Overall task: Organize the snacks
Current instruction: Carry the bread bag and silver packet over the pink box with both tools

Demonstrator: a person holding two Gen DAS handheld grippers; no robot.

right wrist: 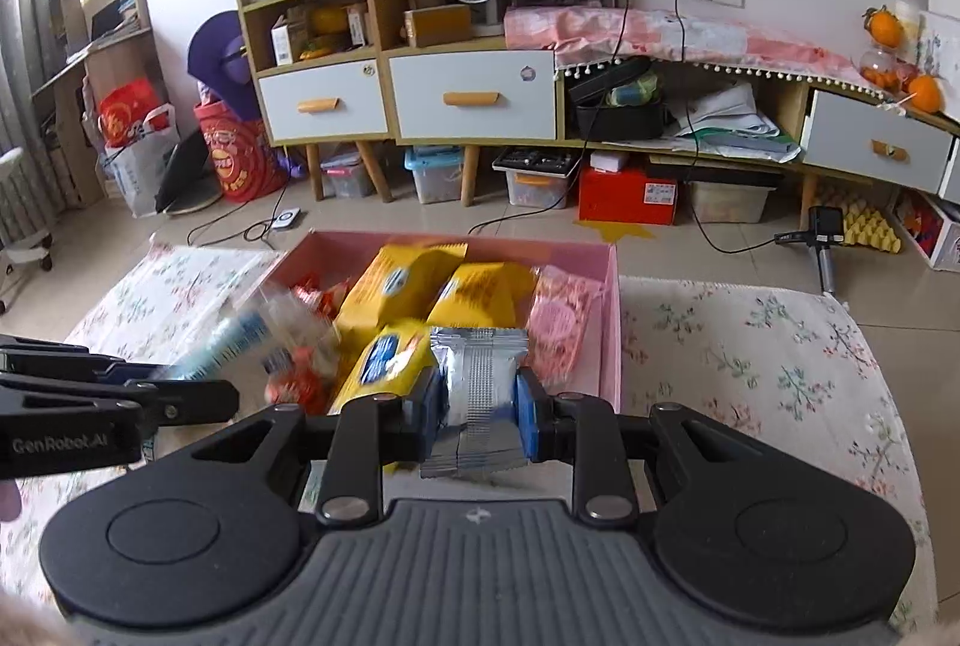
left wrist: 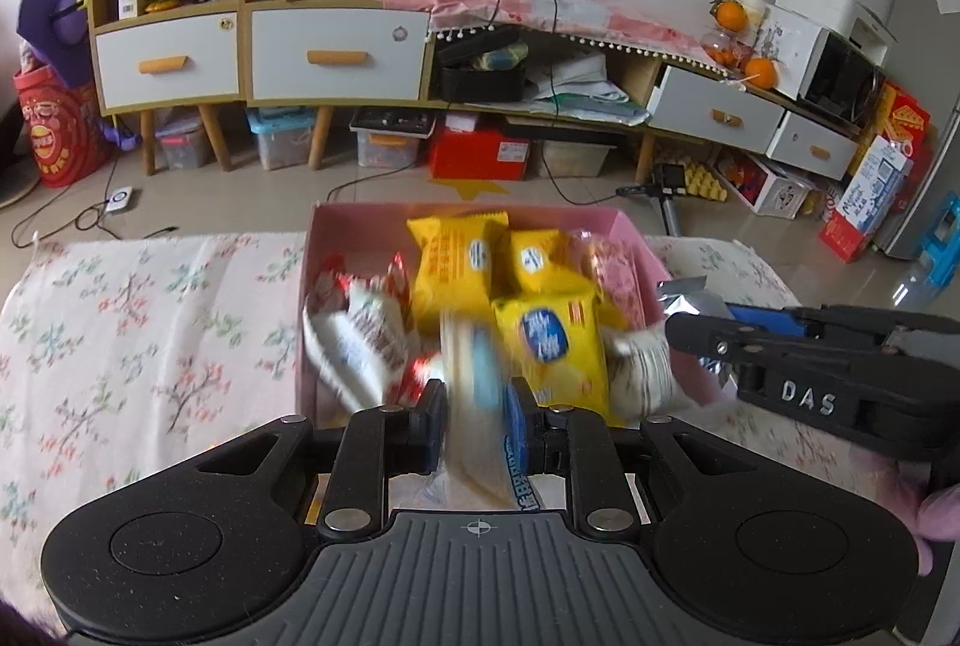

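A pink box (left wrist: 630, 232) (right wrist: 609, 298) sits on a floral cloth and holds yellow packets (left wrist: 456, 262) (right wrist: 414, 280), red-and-white packets (left wrist: 360, 328) and a pink packet (right wrist: 561, 322). My left gripper (left wrist: 477, 427) is shut on a blurred clear packet with blue print (left wrist: 474, 382), held above the box's near edge. My right gripper (right wrist: 480, 406) is shut on a silver foil packet (right wrist: 477, 382), also at the box's near edge. Each gripper shows in the other's view: the right gripper (left wrist: 708, 331) on the right, the left gripper (right wrist: 198, 376) on the left.
The floral cloth (left wrist: 138, 322) (right wrist: 768, 364) spreads to both sides of the box. Beyond the table edge lie a tiled floor, cables, plastic bins and a long low cabinet with white drawers (left wrist: 336, 52) against the wall.
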